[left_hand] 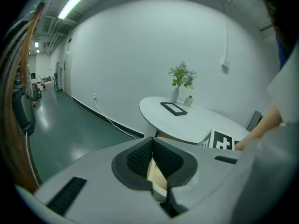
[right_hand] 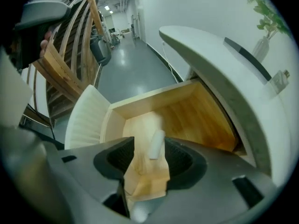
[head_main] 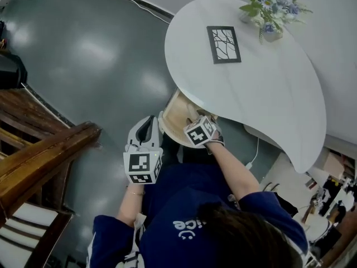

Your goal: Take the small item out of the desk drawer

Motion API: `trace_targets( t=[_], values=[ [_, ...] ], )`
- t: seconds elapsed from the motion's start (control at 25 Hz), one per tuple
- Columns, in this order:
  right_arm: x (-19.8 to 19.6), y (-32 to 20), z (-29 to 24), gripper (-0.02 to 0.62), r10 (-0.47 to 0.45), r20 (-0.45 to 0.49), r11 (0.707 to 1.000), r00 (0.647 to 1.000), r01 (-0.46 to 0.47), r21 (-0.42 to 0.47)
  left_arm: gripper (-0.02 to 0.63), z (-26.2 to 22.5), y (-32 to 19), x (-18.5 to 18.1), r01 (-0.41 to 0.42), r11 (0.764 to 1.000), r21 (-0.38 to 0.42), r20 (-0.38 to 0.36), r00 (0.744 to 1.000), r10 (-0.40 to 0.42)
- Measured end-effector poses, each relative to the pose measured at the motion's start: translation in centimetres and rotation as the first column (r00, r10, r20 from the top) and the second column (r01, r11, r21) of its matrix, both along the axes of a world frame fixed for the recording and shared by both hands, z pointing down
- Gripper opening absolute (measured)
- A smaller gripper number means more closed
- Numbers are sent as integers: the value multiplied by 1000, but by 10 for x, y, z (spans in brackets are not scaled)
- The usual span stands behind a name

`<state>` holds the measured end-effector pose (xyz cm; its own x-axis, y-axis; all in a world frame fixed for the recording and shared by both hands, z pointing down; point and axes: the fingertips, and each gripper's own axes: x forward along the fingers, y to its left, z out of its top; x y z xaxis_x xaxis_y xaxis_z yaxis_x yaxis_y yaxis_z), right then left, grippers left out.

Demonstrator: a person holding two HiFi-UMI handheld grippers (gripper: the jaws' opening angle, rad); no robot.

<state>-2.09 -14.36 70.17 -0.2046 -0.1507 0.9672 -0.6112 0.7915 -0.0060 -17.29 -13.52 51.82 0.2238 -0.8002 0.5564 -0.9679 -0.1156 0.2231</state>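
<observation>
Under the white table point(head_main: 262, 88) a wooden drawer point(head_main: 176, 115) stands pulled out. My right gripper point(head_main: 196, 121) reaches into it; in the head view its marker cube covers the jaws. In the right gripper view my right gripper point(right_hand: 149, 144) is open over the drawer point(right_hand: 191, 118) floor. A small white cylindrical item point(right_hand: 156, 145) lies between the pads, close to the right one, and neither pad presses on it. My left gripper point(head_main: 149, 121) hangs just left of the drawer. In the left gripper view my left gripper point(left_hand: 151, 143) has its pad tips together with nothing held.
On the table are a black picture frame point(head_main: 223, 44) and a vase of flowers point(head_main: 268, 10). Dark wooden furniture point(head_main: 39, 155) stands at the left on the grey floor. The drawer's white ribbed front panel point(right_hand: 86, 118) faces me. A cable point(head_main: 252, 158) hangs below the table.
</observation>
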Motion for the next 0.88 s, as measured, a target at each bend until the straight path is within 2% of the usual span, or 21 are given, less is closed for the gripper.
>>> trace_targets(
  t=[0.48, 0.88],
  values=[
    [-6, -6, 38, 242, -132, -81, 990, 988, 128, -52, 4, 2, -3, 8, 56, 998, -18, 11, 998, -56],
    [-1, -2, 73, 249, -240, -156, 968, 958, 225, -108, 5, 8, 17, -11, 183, 981, -59, 40, 983, -181]
  ],
)
